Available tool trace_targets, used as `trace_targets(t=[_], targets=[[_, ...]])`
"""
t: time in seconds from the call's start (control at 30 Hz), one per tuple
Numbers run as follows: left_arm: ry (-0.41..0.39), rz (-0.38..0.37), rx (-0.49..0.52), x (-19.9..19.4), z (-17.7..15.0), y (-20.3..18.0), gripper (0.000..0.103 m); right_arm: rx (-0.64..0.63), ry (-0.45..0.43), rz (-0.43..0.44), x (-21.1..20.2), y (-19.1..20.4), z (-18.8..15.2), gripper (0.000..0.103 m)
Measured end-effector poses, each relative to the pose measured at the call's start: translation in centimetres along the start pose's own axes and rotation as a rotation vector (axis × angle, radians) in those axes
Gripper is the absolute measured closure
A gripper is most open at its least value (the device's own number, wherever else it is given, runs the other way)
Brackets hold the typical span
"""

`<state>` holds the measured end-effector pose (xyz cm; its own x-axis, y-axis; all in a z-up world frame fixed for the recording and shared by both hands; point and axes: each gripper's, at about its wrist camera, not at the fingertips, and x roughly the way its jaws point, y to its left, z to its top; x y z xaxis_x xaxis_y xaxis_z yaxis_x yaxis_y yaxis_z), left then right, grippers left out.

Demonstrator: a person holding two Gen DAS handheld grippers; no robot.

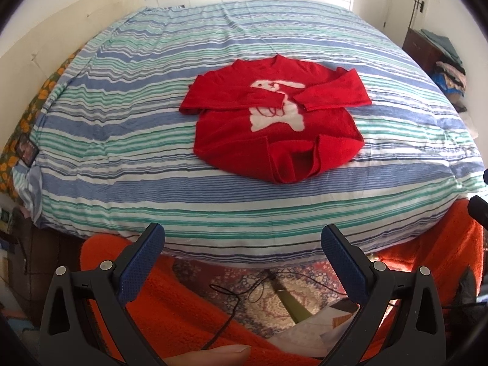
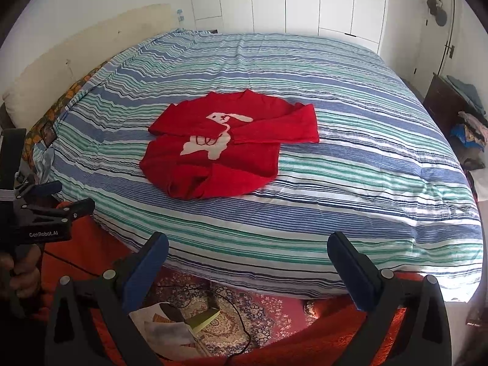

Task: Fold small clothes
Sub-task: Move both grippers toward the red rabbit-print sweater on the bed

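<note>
With my left gripper (image 1: 242,242) and right gripper (image 2: 247,251) both spread wide and empty off the striped bed's (image 1: 128,140) near edge, the red knitted sweater (image 1: 274,116), sleeves crossed, lies mid-bed awaiting, I judge, a hem fold.

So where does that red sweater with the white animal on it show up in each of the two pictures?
Left wrist view: the red sweater lies on the striped bed cover, a little right of centre, sleeves folded across the chest.
Right wrist view: the same sweater sits left of centre on the cover.
Shared landmark: the white wardrobe doors behind the bed, seen in both.
</note>
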<state>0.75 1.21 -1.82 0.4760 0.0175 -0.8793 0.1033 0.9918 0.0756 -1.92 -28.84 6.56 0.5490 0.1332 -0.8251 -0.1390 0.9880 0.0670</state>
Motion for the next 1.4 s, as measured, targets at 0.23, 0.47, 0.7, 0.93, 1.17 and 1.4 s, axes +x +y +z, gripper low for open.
trace_targets(t=[0.23,0.47,0.7,0.93,1.17,1.4], targets=[[0.002,0.010,0.010,0.0,-0.2,-0.2,0.001,-0.015,0.008,-0.036,0.3,0.4,-0.2,0.000],[0.009,0.017,0.019,0.1,-0.1,-0.5,0.001,-0.029,0.016,-0.056,0.4,0.5,-0.2,0.000],[0.006,0.033,0.030,0.0,-0.2,-0.9,0.001,-0.034,0.021,-0.061,0.5,0.5,-0.2,0.000],[0.010,0.048,0.040,0.1,-0.3,-1.1,0.001,-0.039,0.027,-0.058,0.6,0.7,-0.2,0.000],[0.014,0.066,0.055,0.3,-0.3,-1.3,0.001,-0.044,0.032,-0.065,0.7,0.8,-0.2,0.000],[0.024,0.075,0.062,0.6,-0.5,-1.4,0.001,-0.042,0.041,-0.068,1.0,0.9,-0.4,0.000]])
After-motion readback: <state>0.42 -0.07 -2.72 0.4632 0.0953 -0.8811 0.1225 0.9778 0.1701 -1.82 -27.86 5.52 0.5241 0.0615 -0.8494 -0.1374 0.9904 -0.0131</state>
